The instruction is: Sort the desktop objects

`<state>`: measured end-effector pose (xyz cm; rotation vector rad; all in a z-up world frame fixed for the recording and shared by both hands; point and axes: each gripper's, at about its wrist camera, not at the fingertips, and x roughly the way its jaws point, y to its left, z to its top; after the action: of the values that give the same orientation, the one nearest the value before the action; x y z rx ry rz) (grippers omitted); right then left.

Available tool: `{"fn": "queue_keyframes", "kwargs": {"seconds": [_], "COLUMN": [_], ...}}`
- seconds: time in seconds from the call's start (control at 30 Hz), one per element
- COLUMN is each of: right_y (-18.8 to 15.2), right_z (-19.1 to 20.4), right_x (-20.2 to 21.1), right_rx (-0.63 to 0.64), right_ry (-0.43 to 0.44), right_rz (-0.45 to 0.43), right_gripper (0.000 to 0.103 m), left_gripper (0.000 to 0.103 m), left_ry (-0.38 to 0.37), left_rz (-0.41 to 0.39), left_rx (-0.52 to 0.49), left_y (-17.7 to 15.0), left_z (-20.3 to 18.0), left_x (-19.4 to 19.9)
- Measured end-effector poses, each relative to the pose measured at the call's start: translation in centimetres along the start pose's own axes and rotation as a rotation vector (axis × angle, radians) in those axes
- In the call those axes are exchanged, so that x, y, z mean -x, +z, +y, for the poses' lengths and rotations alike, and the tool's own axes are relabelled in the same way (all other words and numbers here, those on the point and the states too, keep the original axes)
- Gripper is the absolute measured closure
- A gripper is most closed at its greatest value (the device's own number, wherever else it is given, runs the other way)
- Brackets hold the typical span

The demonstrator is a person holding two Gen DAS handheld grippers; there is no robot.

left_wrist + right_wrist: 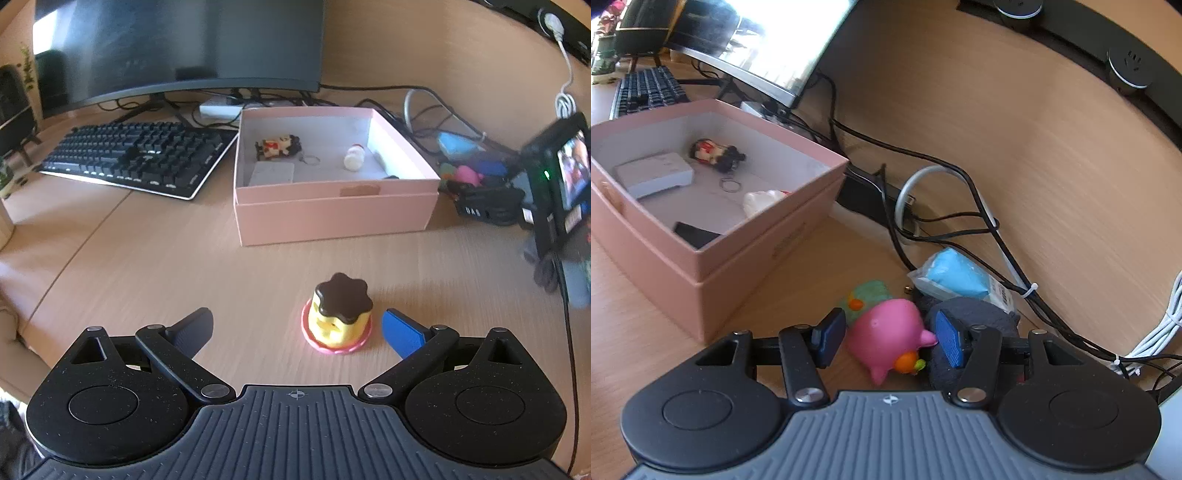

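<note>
The left gripper (297,330) stood wide open over the wooden surface (147,266), holding nothing. Its left finger (197,326) was well clear of the pudding toy (338,314), a yellow figure with a brown scalloped top on a pink base, which stood upright on the surface nearer the right, blue-padded finger (402,332), apart from both. Beyond it sat the pink box (332,210), open at the top, with a keyboard (136,155) to its left under a monitor (177,48). Inside the box lay a white card (273,173), a small figure on a keyring (279,146) and a white doll (354,157). Right of the box, a black item among the clutter bore pale letters that seemed to read "DAS" (472,211), though too blurred to be sure.

In the right wrist view, the right gripper (886,338) was partly closed around the pink toy (886,336), which lay on the surface just right of the box (720,266). The left pad (829,338) sat just beside the toy's flank, and the right pad (949,341) was at its small pink nub; whether either pressed on it could not be told. A green toy (868,297) lay just behind, a dark grey one (975,310) to the right, and a blue packet (955,277) beyond that, its label print unreadable.
</note>
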<state>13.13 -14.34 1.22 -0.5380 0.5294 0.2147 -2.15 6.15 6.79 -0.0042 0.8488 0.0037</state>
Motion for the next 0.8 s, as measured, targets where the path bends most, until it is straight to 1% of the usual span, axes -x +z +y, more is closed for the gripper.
{"fn": "queue_keyframes", "kwargs": {"seconds": [0.03, 0.07, 0.17, 0.3, 0.37, 0.43, 0.5, 0.53, 0.57, 0.63, 0.73, 0.77, 0.8], "right_y": [0.1, 0.1, 0.2, 0.0, -0.1, -0.3, -0.5, -0.6, -0.7, -0.7, -0.8, -0.8, -0.9], "right_z": [-0.1, -0.1, -0.4, -0.6, -0.5, -0.3, -0.2, 0.1, 0.6, 1.9, 3.3, 3.6, 3.9], "right_x": [0.0, 0.0, 0.7, 3.5, 5.4, 7.8, 9.7, 10.4, 11.0, 12.2, 12.7, 12.7, 12.6], "right_rx": [0.003, 0.003, -0.039, -0.106, -0.139, -0.208, -0.316, -0.353, -0.368, -0.360, -0.331, -0.329, -0.324], "right_ry": [0.004, 0.009, 0.025, 0.061, 0.098, 0.165, 0.284, 0.327, 0.352, 0.373, 0.374, 0.375, 0.371], "right_rz": [0.006, 0.012, 0.031, 0.043, 0.049, 0.068, 0.119, 0.133, 0.137, 0.130, 0.121, 0.126, 0.131], "right_gripper": [0.052, 0.062, 0.064, 0.064, 0.064, 0.064, 0.064, 0.064, 0.064, 0.064, 0.064, 0.062, 0.056], "left_gripper": [0.002, 0.002, 0.002, 0.002, 0.002, 0.002, 0.002, 0.002, 0.002, 0.002, 0.002, 0.002, 0.002], "left_ry": [-0.003, -0.007, -0.023, -0.057, -0.078, -0.102, -0.125, -0.133, -0.140, -0.140, -0.152, -0.157, -0.161], "left_rz": [0.001, 0.001, 0.002, -0.011, -0.020, -0.028, -0.034, -0.036, -0.040, -0.048, -0.061, -0.067, -0.072], "left_rx": [-0.008, -0.015, -0.021, -0.046, -0.060, -0.073, -0.083, -0.088, -0.093, -0.099, -0.095, -0.092, -0.089], "left_y": [0.0, -0.1, 0.0, 0.3, 0.4, 0.5, 0.4, 0.4, 0.4, 0.3, 0.6, 0.7, 0.8], "left_z": [0.0, 0.0, 0.2, 0.0, -0.2, -0.4, -0.5, -0.6, -0.7, -0.7, -0.5, -0.5, -0.4], "left_x": [0.1, 0.1, 0.0, -0.3, -0.4, -0.5, -0.5, -0.6, -0.7, -0.9, -0.9, -0.9, -0.8]}}
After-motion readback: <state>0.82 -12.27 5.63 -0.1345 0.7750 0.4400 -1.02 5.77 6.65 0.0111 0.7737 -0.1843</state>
